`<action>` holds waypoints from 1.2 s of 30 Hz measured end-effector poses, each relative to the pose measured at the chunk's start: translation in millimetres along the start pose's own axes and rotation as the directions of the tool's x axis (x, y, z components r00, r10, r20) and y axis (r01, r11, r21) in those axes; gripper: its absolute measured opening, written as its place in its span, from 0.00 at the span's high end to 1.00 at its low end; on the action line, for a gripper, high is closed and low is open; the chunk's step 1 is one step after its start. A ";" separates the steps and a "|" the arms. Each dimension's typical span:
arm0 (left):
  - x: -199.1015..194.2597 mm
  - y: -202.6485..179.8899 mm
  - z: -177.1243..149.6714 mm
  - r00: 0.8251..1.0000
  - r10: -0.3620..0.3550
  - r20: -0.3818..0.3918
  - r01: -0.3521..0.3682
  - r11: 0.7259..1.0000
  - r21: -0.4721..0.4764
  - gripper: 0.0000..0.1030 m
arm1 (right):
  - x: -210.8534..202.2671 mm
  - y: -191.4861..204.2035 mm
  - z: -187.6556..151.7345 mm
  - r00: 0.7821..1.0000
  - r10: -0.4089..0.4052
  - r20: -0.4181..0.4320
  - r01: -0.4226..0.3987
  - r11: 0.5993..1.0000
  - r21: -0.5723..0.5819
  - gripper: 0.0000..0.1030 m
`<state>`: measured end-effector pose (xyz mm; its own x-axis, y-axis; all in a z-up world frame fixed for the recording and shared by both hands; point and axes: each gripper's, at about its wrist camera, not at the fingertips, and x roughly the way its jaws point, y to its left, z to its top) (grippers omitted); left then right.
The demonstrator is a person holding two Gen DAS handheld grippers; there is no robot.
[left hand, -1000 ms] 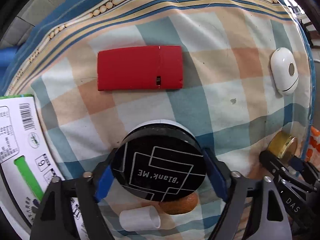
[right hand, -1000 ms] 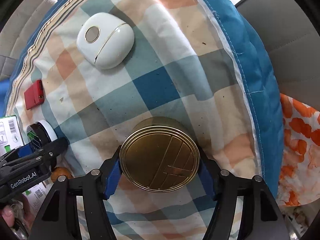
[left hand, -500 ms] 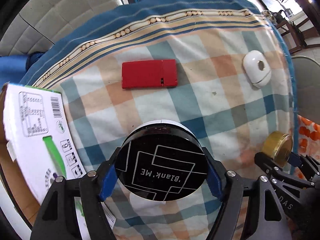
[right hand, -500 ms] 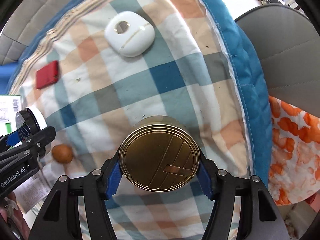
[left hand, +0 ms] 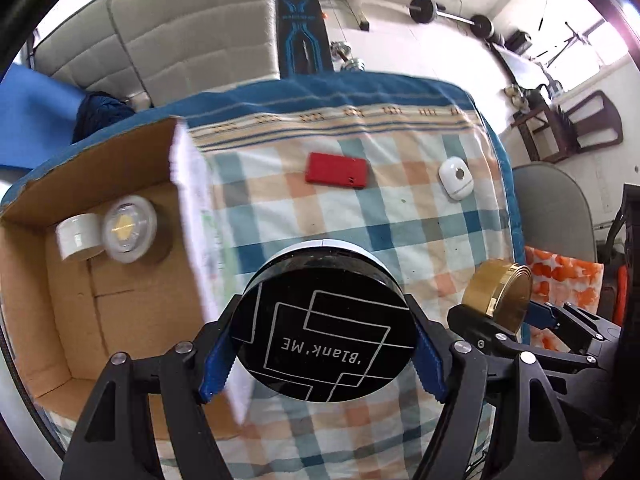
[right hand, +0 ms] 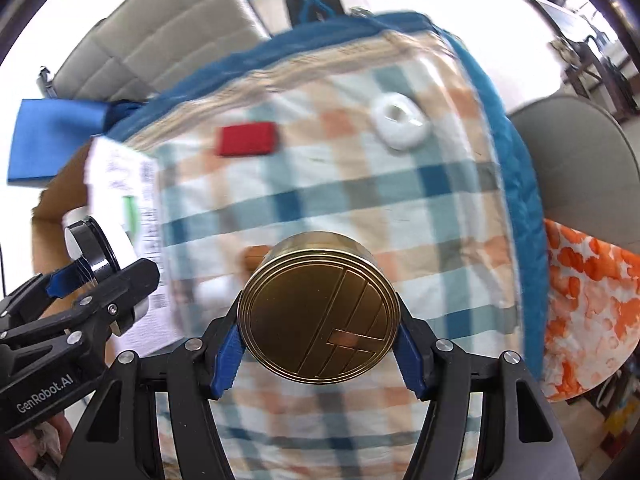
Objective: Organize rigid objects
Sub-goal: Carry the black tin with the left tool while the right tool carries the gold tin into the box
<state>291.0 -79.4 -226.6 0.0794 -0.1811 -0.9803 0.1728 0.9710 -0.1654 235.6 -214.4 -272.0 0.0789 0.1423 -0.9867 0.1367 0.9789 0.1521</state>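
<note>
Checked blue, white and orange cloth [left hand: 404,220] covers the bench, blue quilted border [left hand: 344,92] along the far edge. Grey padded sofa [left hand: 192,36] behind it. Blue mat [left hand: 28,128] at far left. Black and blue upright panel [left hand: 302,40] next to the sofa. Barbell [left hand: 448,12] on the white floor at back. Dark wooden chair [left hand: 576,128] far right. Grey chair seat [left hand: 548,212] just beside the bench, orange-and-white patterned fabric [left hand: 564,280] below it.
</note>
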 end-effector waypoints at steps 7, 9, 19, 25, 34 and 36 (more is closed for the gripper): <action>-41.7 89.3 -17.4 0.995 0.062 0.073 -0.057 0.996 -0.074 0.29 | -25.2 88.2 -8.7 0.997 0.063 0.038 -0.058 0.991 -0.119 0.35; -53.5 122.4 -24.3 0.993 0.082 0.085 -0.072 0.991 -0.112 0.29 | -26.9 119.5 -11.0 0.996 0.081 0.033 -0.075 0.985 -0.155 0.35; -38.7 271.4 -35.5 0.991 0.136 0.016 -0.126 0.949 -0.289 0.29 | 36.3 248.1 -6.0 0.995 0.062 -0.073 -0.077 0.972 -0.224 0.35; 6.1 325.1 -20.1 0.987 0.151 -0.055 -0.160 0.934 -0.319 0.29 | 95.0 279.0 4.6 0.993 -0.019 -0.119 -0.006 0.978 -0.209 0.35; 49.3 337.3 14.1 0.973 0.205 -0.104 -0.226 0.939 -0.259 0.29 | 146.0 283.3 11.7 0.981 -0.092 -0.170 0.061 0.981 -0.182 0.35; 52.8 334.4 19.6 0.977 0.181 -0.110 -0.203 0.948 -0.246 0.29 | 151.8 281.1 14.0 0.980 -0.092 -0.178 0.062 0.984 -0.167 0.35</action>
<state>372.2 232.7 -331.6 0.0011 0.0160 -0.9999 -0.0938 0.9955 0.0158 299.8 80.3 -378.2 -0.1106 0.0754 -0.9910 -0.0250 0.9966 0.0786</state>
